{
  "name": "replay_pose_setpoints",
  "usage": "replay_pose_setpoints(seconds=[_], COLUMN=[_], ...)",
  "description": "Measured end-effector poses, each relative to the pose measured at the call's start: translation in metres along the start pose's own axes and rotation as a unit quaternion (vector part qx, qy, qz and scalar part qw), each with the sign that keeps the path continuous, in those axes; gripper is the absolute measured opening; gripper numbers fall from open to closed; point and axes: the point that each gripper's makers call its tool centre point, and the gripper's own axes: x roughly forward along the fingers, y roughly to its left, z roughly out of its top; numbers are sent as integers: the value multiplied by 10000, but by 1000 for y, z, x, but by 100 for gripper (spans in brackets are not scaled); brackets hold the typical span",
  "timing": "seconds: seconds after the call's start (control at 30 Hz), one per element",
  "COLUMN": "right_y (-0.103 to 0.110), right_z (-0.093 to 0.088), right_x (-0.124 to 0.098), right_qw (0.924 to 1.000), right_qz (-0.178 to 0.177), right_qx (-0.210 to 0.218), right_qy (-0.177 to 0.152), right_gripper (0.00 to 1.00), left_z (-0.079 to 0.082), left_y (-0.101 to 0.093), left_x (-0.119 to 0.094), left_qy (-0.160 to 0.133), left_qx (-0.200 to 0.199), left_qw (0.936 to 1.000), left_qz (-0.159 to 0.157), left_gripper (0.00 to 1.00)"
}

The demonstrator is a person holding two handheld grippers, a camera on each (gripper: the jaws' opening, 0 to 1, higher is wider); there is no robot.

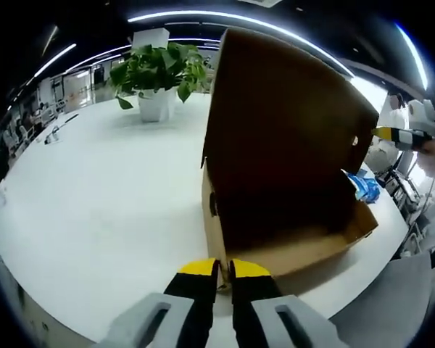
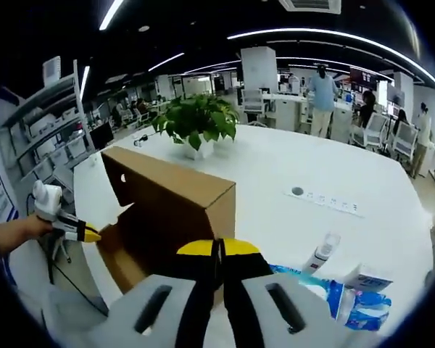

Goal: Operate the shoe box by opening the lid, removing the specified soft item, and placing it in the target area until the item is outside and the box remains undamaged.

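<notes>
A white table (image 1: 94, 196) spread across the left gripper view. The brown shoe box (image 1: 283, 159) stood at centre right, lid raised. A potted plant (image 1: 158, 76) sat at upper left. The left gripper (image 1: 223, 270), bottom centre, had its jaws together at the box's near edge. In the right gripper view, the right gripper (image 2: 219, 250) was closed at bottom centre, blue packaging (image 2: 341, 297) lower right.

Open-plan office: desks with swivel chairs (image 2: 372, 130), strip ceiling lights (image 2: 326, 34), shelving (image 2: 40, 138), potted plant (image 2: 196, 123).
</notes>
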Motion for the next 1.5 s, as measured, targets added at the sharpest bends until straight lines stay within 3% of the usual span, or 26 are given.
replay_pose_setpoints(seconds=[0.17, 0.47, 0.67, 0.93, 1.13, 1.33, 1.5], right_y=[7, 16, 22, 26, 30, 35, 40], right_z=[-7, -20, -27, -35, -44, -56, -65], right_x=[-6, -13, -18, -20, -21, -21, -21], right_qw=[10000, 9999, 9997, 9996, 9996, 9995, 9992], right_qz=[9, -35, -36, -12, 35, 81, 152], right_qx=[45, -72, -196, -246, -279, -302, -359], right_qy=[-40, -103, -102, -116, -91, -51, 8], right_gripper=[1, 1, 2, 3, 4, 5, 8], left_z=[1, 13, 40, 78, 97, 102, 93], left_y=[0, 1, -2, -4, -2, -16, -21], left_x=[-2, -12, -27, -42, -42, -47, -48], left_qy=[-10, -187, -595, -1007, -1213, -1314, -1229], left_qx=[163, 395, 361, 680, 866, 1043, 1220], left_qw=[9999, 9990, 9976, 9925, 9888, 9858, 9849], left_qz=[0, 47, 60, 129, 116, -4, -53], left_gripper=[16, 19, 22, 24, 24, 24, 24])
